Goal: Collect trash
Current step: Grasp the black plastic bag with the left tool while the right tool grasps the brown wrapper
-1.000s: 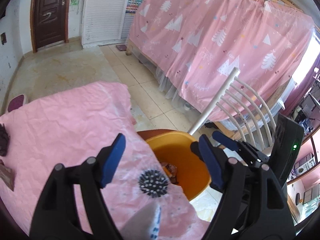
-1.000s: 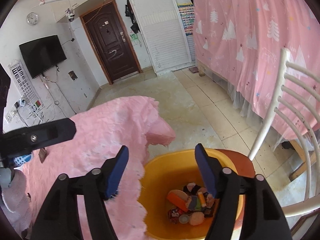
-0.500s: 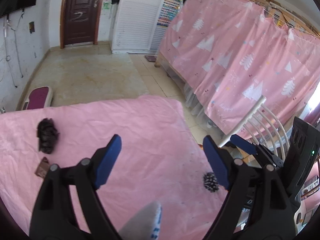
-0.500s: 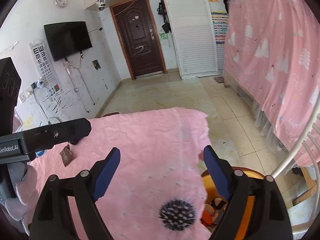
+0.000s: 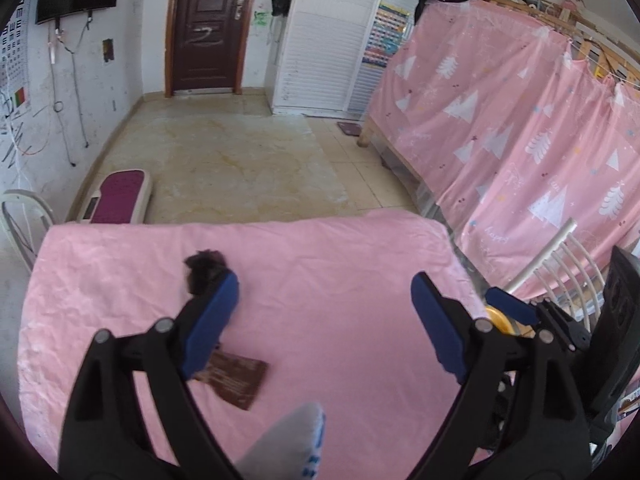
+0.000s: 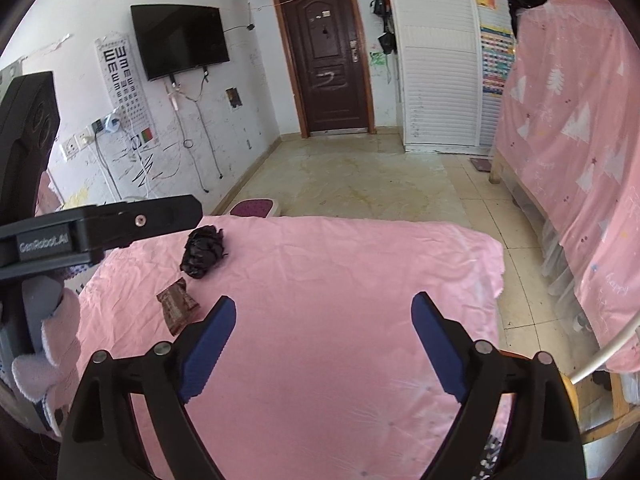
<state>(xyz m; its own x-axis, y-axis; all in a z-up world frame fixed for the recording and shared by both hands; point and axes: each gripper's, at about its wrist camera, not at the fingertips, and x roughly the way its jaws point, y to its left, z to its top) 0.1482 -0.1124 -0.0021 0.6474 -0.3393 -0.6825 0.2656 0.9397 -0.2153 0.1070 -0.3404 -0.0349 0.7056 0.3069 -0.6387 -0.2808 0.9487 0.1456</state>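
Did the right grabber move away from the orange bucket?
Yes. The right gripper hung over the orange bucket a second ago; now it is over the pink cloth, pointing toward the black crumpled trash, jaws just opening, empty.

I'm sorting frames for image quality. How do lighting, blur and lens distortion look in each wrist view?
Left wrist view: even daylight; strong fisheye bend along the pink curtain; the brown wrapper is slightly smeared and the black crumpled bag soft. Right wrist view: sharper, with the black crumpled bag and wrapper crisp; the door bows; dark vignette in the corners.
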